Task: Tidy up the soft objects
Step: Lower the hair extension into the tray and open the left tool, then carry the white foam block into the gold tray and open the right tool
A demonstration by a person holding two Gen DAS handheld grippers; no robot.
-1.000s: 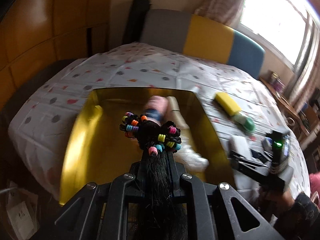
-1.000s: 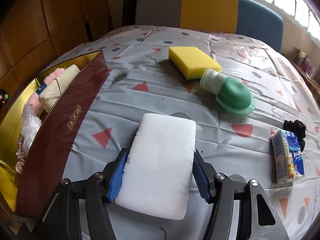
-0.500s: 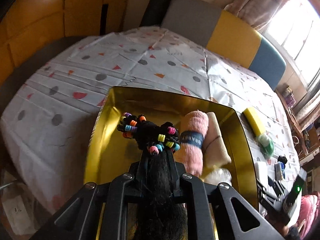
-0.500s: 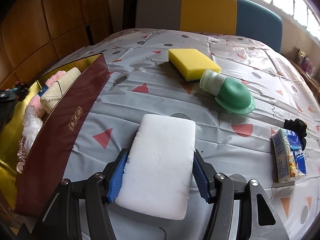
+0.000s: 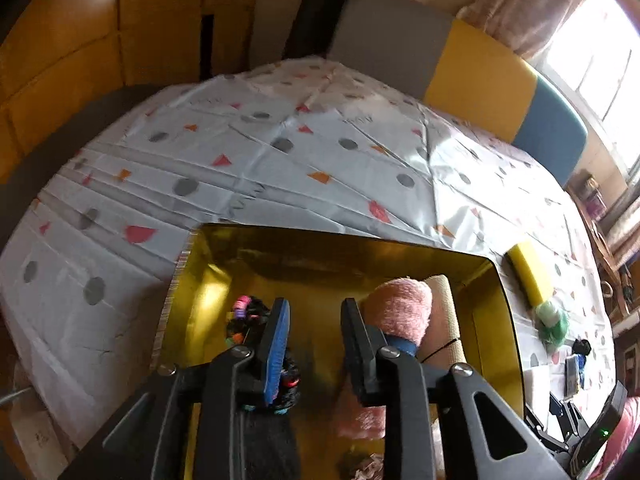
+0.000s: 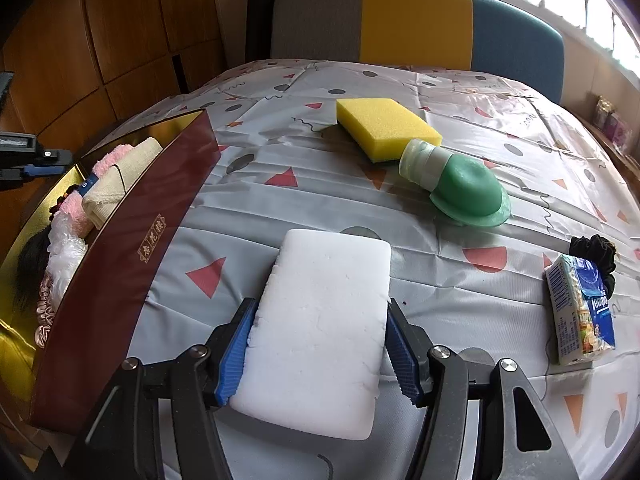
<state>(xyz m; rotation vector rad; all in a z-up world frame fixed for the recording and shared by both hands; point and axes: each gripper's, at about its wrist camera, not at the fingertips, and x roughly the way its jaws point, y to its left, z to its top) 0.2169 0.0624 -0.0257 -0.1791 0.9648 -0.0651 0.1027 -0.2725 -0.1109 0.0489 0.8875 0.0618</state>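
My left gripper (image 5: 314, 312) is open and empty inside the gold-lined box (image 5: 400, 250). The black hairpiece with coloured beads (image 5: 248, 316) lies on the box floor beside and under its left finger. A rolled pink towel (image 5: 402, 312) and a beige cloth (image 5: 446, 320) lie to the right of the gripper. My right gripper (image 6: 320, 320) is shut on a white sponge (image 6: 324, 324) just above the tablecloth, right of the box's maroon wall (image 6: 132, 248).
A yellow sponge (image 6: 384, 126), a green silicone bottle (image 6: 460, 184), a tissue pack (image 6: 580, 308) and a black scrunchie (image 6: 594, 248) lie on the patterned tablecloth (image 6: 280, 152). A colour-block chair (image 6: 420, 24) stands beyond the table. White and pink fluffy items (image 6: 64, 248) fill the box's near end.
My left gripper has lowered into the box, opened and let go of the beaded hairpiece, which now lies on the box floor. The right gripper has stayed still with the white sponge.
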